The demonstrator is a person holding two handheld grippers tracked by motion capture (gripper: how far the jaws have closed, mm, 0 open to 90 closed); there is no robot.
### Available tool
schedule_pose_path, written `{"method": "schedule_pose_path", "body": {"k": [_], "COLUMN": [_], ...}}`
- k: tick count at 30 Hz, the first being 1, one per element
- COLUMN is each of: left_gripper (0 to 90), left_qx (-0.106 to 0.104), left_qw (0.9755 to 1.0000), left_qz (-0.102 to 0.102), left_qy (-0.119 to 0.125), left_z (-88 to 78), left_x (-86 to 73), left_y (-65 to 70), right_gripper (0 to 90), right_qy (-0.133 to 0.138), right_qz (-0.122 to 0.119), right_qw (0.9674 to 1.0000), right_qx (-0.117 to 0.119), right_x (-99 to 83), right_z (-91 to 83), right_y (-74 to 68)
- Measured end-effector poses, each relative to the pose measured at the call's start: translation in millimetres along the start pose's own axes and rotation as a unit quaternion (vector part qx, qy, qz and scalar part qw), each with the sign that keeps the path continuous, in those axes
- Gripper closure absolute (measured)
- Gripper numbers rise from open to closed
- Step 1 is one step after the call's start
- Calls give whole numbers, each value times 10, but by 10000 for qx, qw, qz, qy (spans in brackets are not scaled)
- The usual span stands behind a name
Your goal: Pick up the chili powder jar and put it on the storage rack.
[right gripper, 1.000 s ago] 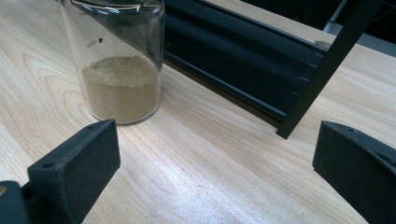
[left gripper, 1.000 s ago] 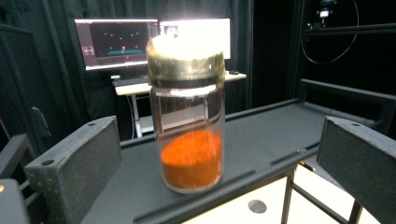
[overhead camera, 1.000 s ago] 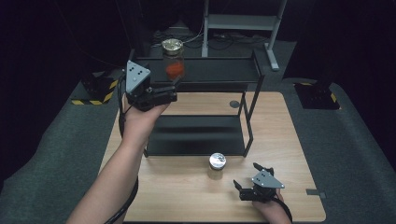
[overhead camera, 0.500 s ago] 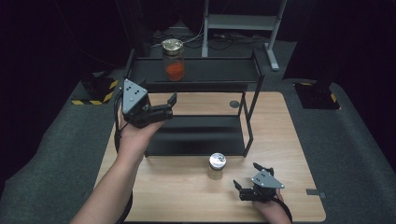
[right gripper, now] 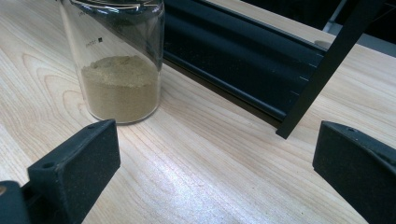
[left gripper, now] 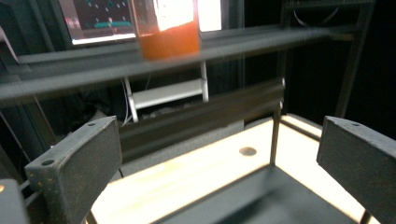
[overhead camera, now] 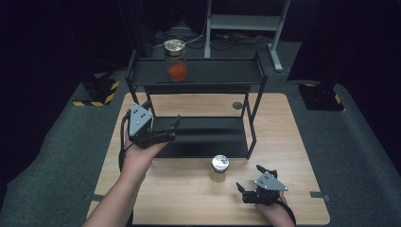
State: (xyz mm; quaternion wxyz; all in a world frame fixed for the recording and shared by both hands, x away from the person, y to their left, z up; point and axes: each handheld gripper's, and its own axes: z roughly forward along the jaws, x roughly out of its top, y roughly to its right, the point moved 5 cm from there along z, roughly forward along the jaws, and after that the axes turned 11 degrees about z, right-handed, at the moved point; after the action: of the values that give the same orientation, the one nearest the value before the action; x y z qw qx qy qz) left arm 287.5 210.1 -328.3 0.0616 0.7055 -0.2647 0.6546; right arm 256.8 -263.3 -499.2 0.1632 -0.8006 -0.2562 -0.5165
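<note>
The jar of tan powder [overhead camera: 220, 165] stood upright on the table [overhead camera: 189, 198], just in front of the rack's [overhead camera: 198, 137] lower shelf and toward the table's near edge, right of centre. Its long axis ran vertical, metal lid up. My right gripper [overhead camera: 249, 188] rested near the table's near-right corner, jaws spread wide and holding nothing. In the right gripper view, the jar of tan powder [right gripper: 116, 70] lay ahead and off to the left of the line between the jaws, close but not touching, with the rack's black post [right gripper: 322, 70] off to the right. I judged the right gripper the nearer of the two; to close on the jar it would need to swing left and advance so the glass wall came between the jaws.

My left gripper [overhead camera: 165, 130] hovered at the rack's left end, over the lower shelf, jaws likewise apart and empty. A second jar with orange contents [overhead camera: 177, 64] stood on the top shelf [overhead camera: 227, 71], up and ahead of the left gripper, as the left gripper view showed [left gripper: 166, 28].
</note>
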Motion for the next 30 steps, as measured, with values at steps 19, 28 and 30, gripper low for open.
{"method": "schedule_pose_path", "body": {"k": [19,28,30], "left_gripper": [3,3,3], "left_qx": [-288,-457,-479], "left_qw": [9967,9921,9907], "left_qz": [257,193,202], "left_qy": [-717,-1149,-1259], "left_z": [-37,-50,-57], "left_x": [-767,-1180,-1247], "left_y": [338,482,501], "right_gripper": [0,0,0], "right_qy": [-9,-13,-13], "right_qz": [-24,-47,-49], "right_qw": [10000,10000,10000], "right_qx": [-17,-28,-32], "right_x": [2,2,2], "right_z": [2,3,3], "right_y": [-9,-15,-16]}}
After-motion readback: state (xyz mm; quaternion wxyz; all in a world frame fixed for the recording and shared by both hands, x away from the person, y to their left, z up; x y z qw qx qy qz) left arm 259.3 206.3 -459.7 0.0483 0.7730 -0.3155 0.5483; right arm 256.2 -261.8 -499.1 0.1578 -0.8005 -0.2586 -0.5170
